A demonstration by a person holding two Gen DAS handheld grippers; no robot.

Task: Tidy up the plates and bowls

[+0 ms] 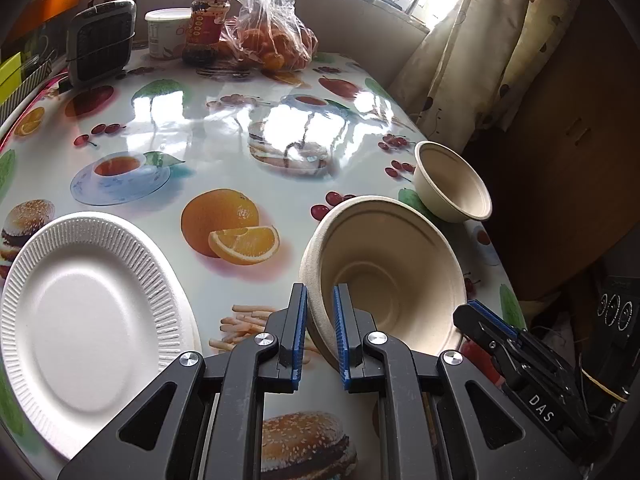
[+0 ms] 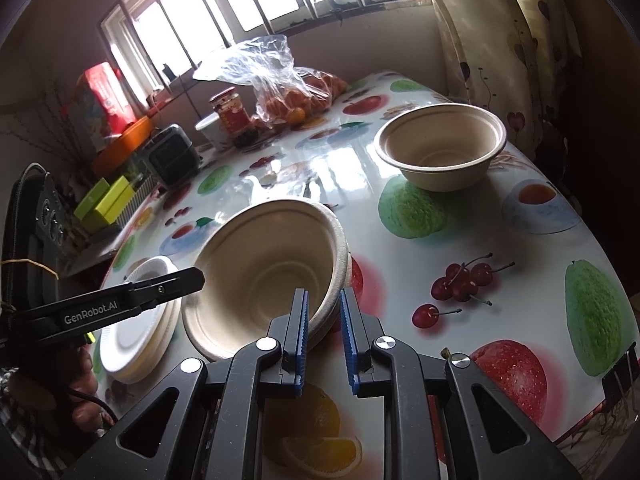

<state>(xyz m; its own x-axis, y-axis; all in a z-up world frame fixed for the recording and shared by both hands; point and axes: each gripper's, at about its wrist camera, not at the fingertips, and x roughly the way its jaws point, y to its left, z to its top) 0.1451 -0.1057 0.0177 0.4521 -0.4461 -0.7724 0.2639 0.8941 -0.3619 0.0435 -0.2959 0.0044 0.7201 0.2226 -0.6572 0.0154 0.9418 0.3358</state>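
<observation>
A beige paper bowl (image 1: 384, 264) is tilted above the fruit-print table. My left gripper (image 1: 320, 292) is shut on its near-left rim. In the right wrist view the same bowl (image 2: 268, 268) is held between both grippers: my right gripper (image 2: 323, 296) is shut on its right rim, and the left gripper (image 2: 176, 280) reaches in from the left. A second beige bowl (image 1: 452, 182) (image 2: 440, 146) stands upright near the table's right edge. A white ridged paper plate (image 1: 92, 316) lies at the near left; it shows as a small stack (image 2: 136, 328) in the right wrist view.
At the table's far end stand a bag of oranges (image 1: 272, 36), a red-labelled jar (image 1: 206, 28), a white tub (image 1: 166, 32) and a black grid-faced device (image 1: 100, 40). A curtain (image 1: 480, 40) hangs to the right. The table edge (image 2: 600, 412) drops off at right.
</observation>
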